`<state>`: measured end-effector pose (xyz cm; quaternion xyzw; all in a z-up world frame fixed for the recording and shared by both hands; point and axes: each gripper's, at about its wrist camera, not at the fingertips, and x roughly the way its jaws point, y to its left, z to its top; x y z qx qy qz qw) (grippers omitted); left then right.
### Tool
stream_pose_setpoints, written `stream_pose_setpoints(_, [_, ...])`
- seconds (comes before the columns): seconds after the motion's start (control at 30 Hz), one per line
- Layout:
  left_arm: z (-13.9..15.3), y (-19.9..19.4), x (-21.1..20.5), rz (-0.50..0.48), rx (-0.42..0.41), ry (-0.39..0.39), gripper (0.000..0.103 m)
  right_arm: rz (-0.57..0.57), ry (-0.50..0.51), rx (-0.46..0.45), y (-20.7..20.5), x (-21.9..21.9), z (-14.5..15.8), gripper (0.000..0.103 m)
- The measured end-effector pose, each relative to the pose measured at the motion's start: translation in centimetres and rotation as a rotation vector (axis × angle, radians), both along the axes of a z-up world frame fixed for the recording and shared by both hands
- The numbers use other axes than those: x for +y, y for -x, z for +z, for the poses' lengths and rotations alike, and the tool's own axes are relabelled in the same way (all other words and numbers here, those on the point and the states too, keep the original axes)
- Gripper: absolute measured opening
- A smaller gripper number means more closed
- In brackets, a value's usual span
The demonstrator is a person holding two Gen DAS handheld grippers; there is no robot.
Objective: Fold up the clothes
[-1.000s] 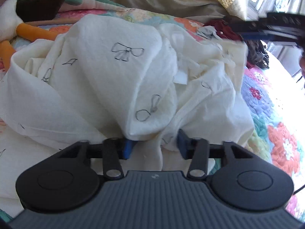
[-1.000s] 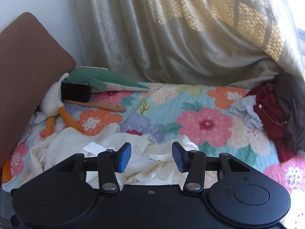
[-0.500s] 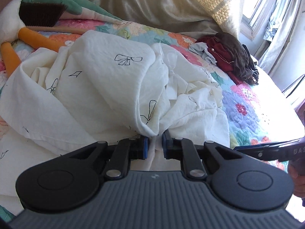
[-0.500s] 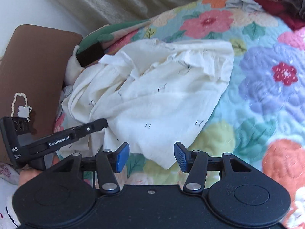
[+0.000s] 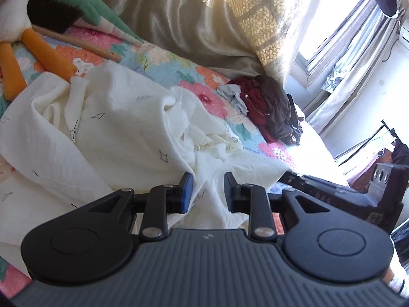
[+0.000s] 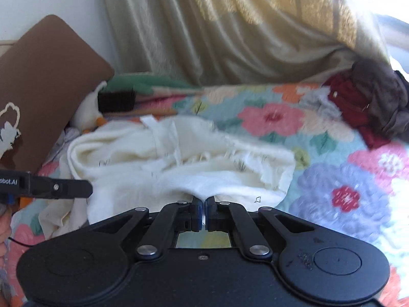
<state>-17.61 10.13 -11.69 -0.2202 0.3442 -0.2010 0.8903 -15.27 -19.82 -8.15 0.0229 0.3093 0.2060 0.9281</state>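
Observation:
A crumpled cream garment with small black bow prints (image 5: 122, 133) lies on the floral quilt (image 5: 204, 94); it also shows in the right wrist view (image 6: 179, 163). My left gripper (image 5: 207, 189) is open, its blue-padded jaws apart just over the cloth's near fold, holding nothing. My right gripper (image 6: 203, 204) is shut on the near edge of the cream garment. The right gripper's body shows at the right of the left wrist view (image 5: 332, 186); the left gripper's finger shows at the left of the right wrist view (image 6: 51, 186).
A pile of dark red, brown and grey clothes (image 5: 271, 110) lies further back on the quilt (image 6: 319, 138). A stuffed goose with orange legs (image 5: 30, 48), a brush (image 5: 53, 12) and a brown pillow (image 6: 43, 81) sit at the left. Curtains (image 6: 230, 25) hang behind.
My left gripper, shut on the cloth half a second ago, has opened and let go. My right gripper, open before, has closed on the garment's near edge.

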Motion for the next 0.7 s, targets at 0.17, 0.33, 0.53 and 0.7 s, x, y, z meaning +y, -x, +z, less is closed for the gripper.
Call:
stream_pose_setpoints(0.17, [0.8, 0.7, -0.5, -0.028, -0.007, -0.107, 0.063, -0.104, 0.071, -0.108, 0.5, -3.6, 5.0, 0.002])
stream_pose_setpoints(0.33, [-0.1, 0.1, 0.4, 0.006, 0.068, -0.126, 0.064, -0.291, 0.24, -0.131, 0.1, -6.0, 5.9, 0.001])
stream_pose_setpoints(0.53, [-1.0, -0.7, 1.6, 0.096, 0.134, -0.272, 0.065, -0.453, 0.495, -0.01, -1.3, -8.1, 2.8, 0.001])
stream_pose_setpoints(0.7, [-2.5, -1.4, 2.3, 0.075, 0.224, -0.395, 0.065, -0.458, 0.391, 0.113, 0.3, -10.3, 2.5, 0.001])
